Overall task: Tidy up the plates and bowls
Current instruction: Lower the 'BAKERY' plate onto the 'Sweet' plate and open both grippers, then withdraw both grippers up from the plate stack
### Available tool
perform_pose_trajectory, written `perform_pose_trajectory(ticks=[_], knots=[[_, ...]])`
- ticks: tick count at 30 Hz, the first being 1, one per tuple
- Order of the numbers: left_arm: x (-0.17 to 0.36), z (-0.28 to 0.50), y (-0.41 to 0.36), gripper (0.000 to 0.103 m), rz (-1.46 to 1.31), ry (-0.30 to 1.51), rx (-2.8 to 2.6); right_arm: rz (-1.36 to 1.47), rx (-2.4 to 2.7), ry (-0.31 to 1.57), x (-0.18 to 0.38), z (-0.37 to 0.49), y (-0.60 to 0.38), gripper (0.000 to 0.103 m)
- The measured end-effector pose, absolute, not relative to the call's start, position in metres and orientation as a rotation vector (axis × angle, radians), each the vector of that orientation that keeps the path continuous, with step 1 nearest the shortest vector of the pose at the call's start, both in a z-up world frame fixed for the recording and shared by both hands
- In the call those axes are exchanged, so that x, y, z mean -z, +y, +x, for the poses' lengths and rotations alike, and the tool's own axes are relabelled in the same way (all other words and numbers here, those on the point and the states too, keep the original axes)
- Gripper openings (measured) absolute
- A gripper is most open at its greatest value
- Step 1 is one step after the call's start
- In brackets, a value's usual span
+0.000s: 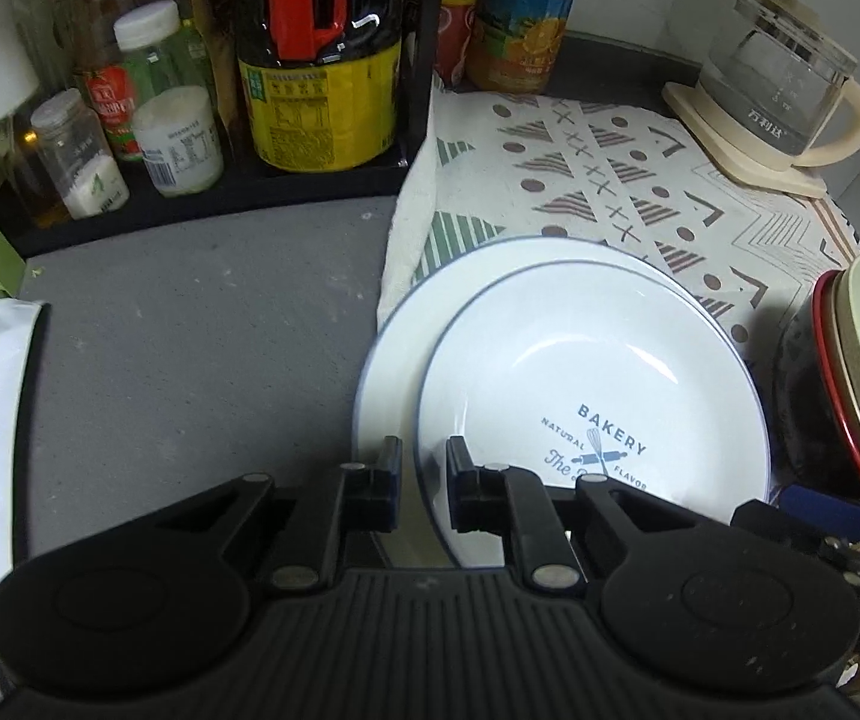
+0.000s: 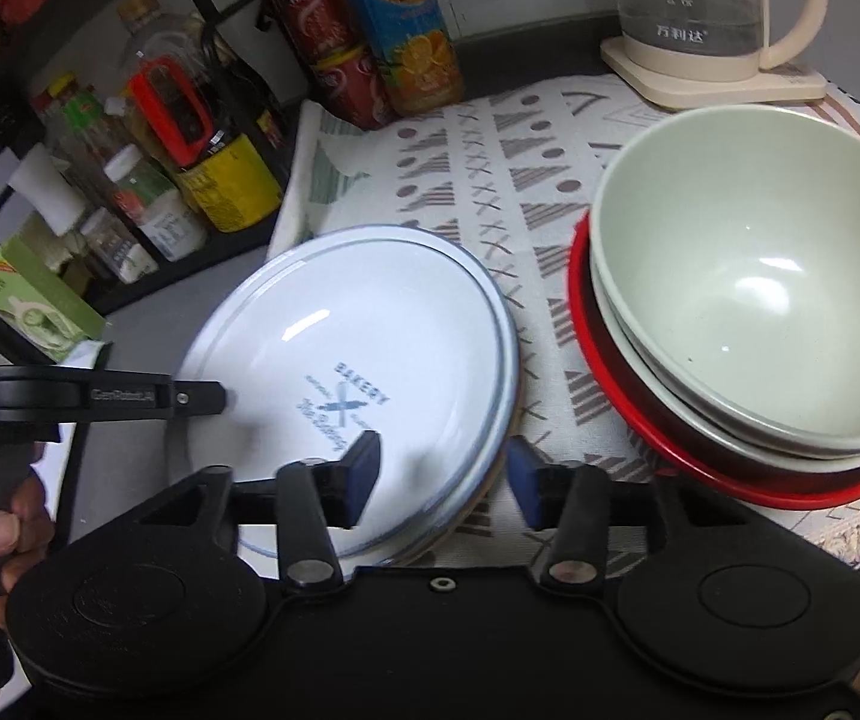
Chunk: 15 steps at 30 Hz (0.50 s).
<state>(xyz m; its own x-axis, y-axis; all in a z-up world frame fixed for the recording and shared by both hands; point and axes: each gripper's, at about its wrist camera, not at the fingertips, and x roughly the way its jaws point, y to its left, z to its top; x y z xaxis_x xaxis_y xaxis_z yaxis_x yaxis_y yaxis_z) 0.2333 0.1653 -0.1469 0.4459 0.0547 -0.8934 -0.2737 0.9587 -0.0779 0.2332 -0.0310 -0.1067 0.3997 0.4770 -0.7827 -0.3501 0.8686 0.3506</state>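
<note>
Your left tongs [image 1: 423, 468] pinched the near rim of the upper white enamel plate [image 1: 592, 378] stacked on another, your right tongs [image 2: 445, 480] gaped wide over its edge, and the nested pale green bowls [image 2: 760, 276] beside them looked already stacked.

A home kitchen. Sauce bottles [image 1: 315, 60] and spice jars [image 1: 78, 156] crowd ahead-left of the tongs. A glass kettle [image 1: 778, 96] stands ahead-right.
</note>
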Motion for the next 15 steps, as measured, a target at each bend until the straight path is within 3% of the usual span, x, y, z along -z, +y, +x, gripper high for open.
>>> perform_pose_trajectory(ticks=[3,5,7,10,15], knots=[[0.137,0.23,0.165,0.019,-0.215,1.074,-0.198,0.157,-0.534,1.018,0.099,0.23,-0.032,0.061],[0.131,0.228,0.165,0.029,-0.23,1.063,-0.177,0.172,-0.533,1.007,0.095,0.228,-0.035,0.067],[0.124,0.224,0.167,0.054,-0.249,1.049,-0.155,0.189,-0.532,0.996,0.091,0.227,-0.037,0.072],[0.113,0.216,0.17,0.079,-0.275,1.01,-0.143,0.205,-0.535,0.975,0.086,0.222,-0.041,0.082],[0.101,0.205,0.175,0.087,-0.339,0.983,-0.131,0.235,-0.545,0.94,0.079,0.21,-0.045,0.1]])
